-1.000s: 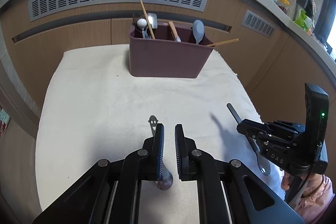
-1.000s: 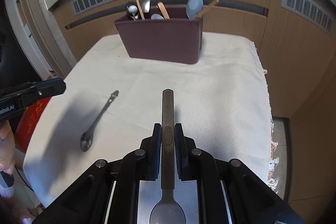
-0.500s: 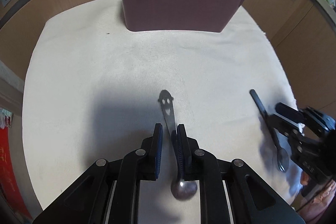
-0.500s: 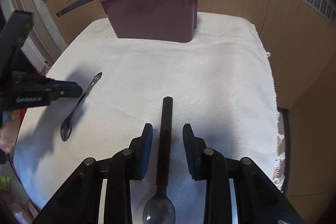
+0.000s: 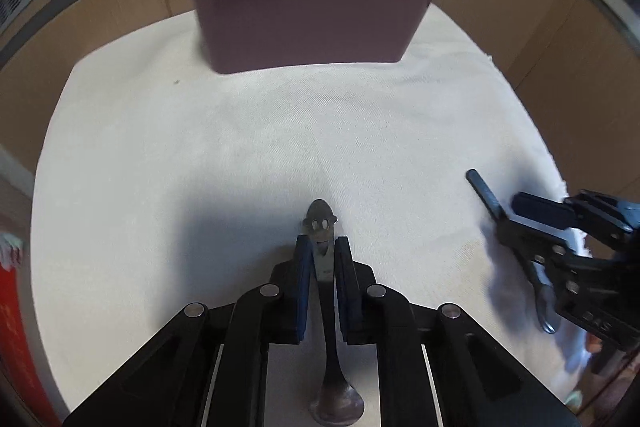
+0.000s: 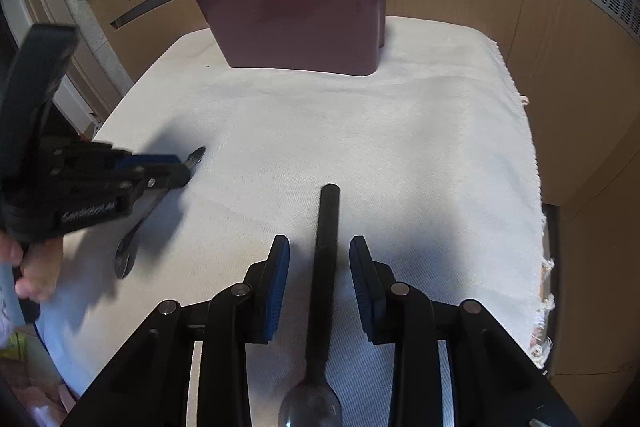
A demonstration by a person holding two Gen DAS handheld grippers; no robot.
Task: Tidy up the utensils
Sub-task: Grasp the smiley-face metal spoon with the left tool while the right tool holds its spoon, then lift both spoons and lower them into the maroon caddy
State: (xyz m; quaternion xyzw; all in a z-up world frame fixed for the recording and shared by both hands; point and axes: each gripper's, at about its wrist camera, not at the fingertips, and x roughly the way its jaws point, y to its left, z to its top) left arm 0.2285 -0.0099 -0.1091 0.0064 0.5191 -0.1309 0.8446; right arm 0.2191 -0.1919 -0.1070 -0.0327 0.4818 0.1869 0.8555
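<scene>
A steel spoon with a smiley-face handle [image 5: 320, 223] lies on the white cloth [image 5: 240, 147]. My left gripper [image 5: 323, 247] straddles its handle, jaws closing, pads against the metal; its bowl shows below between the fingers. In the right wrist view the same spoon [image 6: 124, 261] pokes out under the left gripper [image 6: 180, 171]. A black-handled spoon [image 6: 326, 227] lies flat between the pads of my right gripper [image 6: 319, 247], which stand apart from it on both sides. The maroon utensil caddy [image 6: 300, 23] stands at the far edge, holding several spoons and chopsticks.
Wooden panels with vent grilles rise behind the caddy [image 5: 312, 11]. The cloth's fringed edge [image 6: 546, 267] drops off at the right. A hand [image 6: 36, 267] holds the left gripper at the near left corner. Something red [image 5: 16, 327] sits beside the table at the left.
The right gripper let go of the black-handled spoon, which now lies on the cloth between open jaws. The left gripper came down over the smiley spoon and closed around its handle.
</scene>
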